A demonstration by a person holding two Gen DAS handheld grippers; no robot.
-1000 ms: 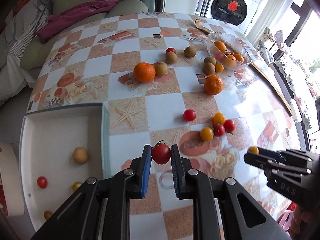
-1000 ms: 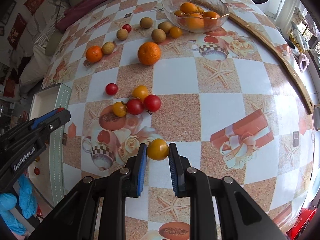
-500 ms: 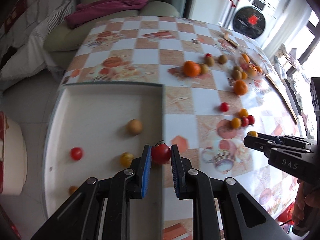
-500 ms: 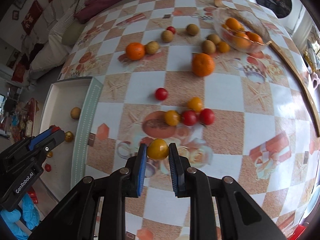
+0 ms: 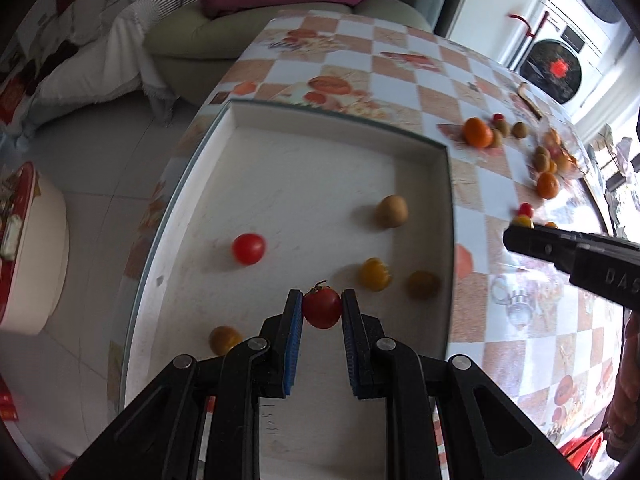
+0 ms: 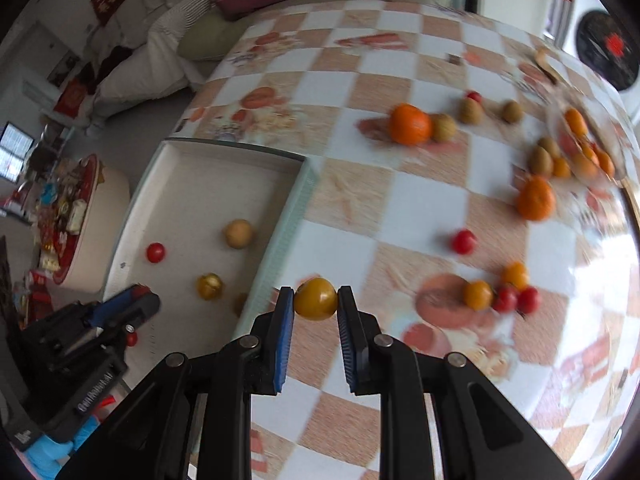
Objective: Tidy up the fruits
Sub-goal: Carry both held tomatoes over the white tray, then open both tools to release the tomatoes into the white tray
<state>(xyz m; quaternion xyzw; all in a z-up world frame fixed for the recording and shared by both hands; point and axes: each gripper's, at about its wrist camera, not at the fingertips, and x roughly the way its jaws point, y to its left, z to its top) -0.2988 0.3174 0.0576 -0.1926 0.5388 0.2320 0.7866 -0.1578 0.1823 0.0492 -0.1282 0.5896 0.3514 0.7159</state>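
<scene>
Both hands have carried across: my left gripper (image 5: 321, 307), clamped on the red tomato (image 5: 322, 307), stem toward eleven o'clock, now hangs over the white tray (image 5: 336, 128). My right gripper (image 6: 315, 300) pinches the yellow tomato (image 6: 316, 299) over the tray's rim, previously mid-table.

Glossy red tomato (image 5: 322, 307); matt white tray (image 5: 320, 184); shiny tablecloth (image 6: 420, 200).
</scene>
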